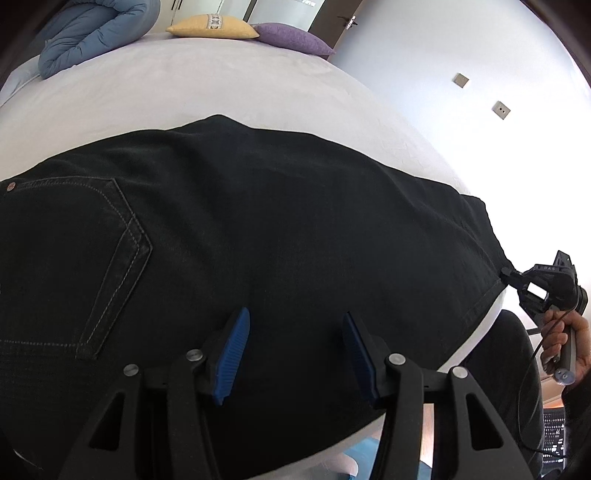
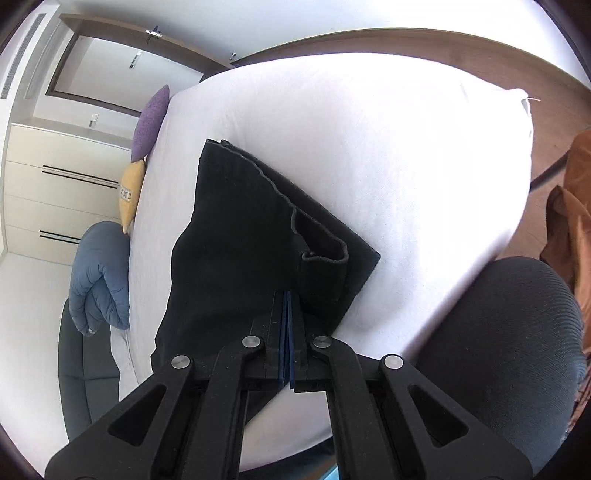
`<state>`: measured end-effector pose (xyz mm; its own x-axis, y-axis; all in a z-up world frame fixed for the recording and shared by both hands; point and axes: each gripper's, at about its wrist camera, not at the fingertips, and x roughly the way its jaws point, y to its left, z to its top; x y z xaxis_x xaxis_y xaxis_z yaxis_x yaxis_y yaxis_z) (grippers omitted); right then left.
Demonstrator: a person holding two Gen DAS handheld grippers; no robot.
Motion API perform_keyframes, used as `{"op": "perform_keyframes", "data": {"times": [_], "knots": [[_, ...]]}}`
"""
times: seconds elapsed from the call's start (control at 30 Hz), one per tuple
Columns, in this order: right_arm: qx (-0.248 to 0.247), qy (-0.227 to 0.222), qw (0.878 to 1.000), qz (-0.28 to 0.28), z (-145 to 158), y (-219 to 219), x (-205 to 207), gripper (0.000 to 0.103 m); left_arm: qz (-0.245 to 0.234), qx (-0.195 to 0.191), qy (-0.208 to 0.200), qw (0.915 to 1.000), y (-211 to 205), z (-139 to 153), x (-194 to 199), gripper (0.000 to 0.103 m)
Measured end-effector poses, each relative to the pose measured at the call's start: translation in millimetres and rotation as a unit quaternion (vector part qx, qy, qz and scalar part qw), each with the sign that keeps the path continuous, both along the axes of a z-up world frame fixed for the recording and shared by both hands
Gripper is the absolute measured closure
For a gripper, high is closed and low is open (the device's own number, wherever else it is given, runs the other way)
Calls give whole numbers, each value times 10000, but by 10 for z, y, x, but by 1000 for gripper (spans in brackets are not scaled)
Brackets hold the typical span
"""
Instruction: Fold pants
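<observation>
Black pants (image 1: 258, 221) lie spread across the white bed (image 1: 184, 85), a stitched back pocket (image 1: 74, 258) at the left. My left gripper (image 1: 295, 343) hovers over the pants near the bed's front edge, open, its blue pads (image 1: 234, 354) apart and pressing on nothing. At the right end my right gripper (image 1: 505, 274), held by a hand (image 1: 561, 332), pinches the hem corner. In the right wrist view the right gripper (image 2: 290, 310) is shut on the pants (image 2: 236, 229), and the leg end with its hem (image 2: 325, 258) is lifted and folded over.
A purple pillow (image 1: 291, 37), a yellow pillow (image 1: 214, 27) and a rolled blue duvet (image 1: 92, 33) sit at the bed's far end. A person's dark-clad leg (image 2: 498, 332) is close to the bed corner, with orange fabric (image 2: 572, 206) behind it. The wall has two switch plates (image 1: 500, 109).
</observation>
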<state>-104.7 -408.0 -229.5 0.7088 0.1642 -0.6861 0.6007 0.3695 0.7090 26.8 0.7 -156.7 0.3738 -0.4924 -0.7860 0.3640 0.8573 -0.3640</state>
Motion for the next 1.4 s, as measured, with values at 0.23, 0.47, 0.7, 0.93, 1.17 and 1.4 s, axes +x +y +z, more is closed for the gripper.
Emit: {"op": "perform_keyframes", "data": {"times": [0.23, 0.47, 0.7, 0.93, 1.17, 1.4], "knots": [[442, -966, 9823, 1543, 386, 568, 388, 96, 139, -267, 82, 9995, 27, 185, -57, 48], [596, 322, 9659, 2498, -293, 1428, 805, 99, -432, -69, 280, 9987, -602, 66, 204, 47], [497, 514, 9688, 2372, -279, 1461, 597, 103, -468, -320, 292, 9980, -473, 5, -93, 47], [-409, 909, 9702, 2208, 291, 1159, 720, 103, -513, -21, 198, 9985, -462, 100, -266, 47], [6, -33, 9713, 2377, 587, 1156, 972, 97, -686, -397, -272, 9965, -809, 474, 56, 41], [670, -14, 9805, 1847, 76, 738, 1007, 103, -664, -449, 358, 9961, -849, -14, 176, 44]]}}
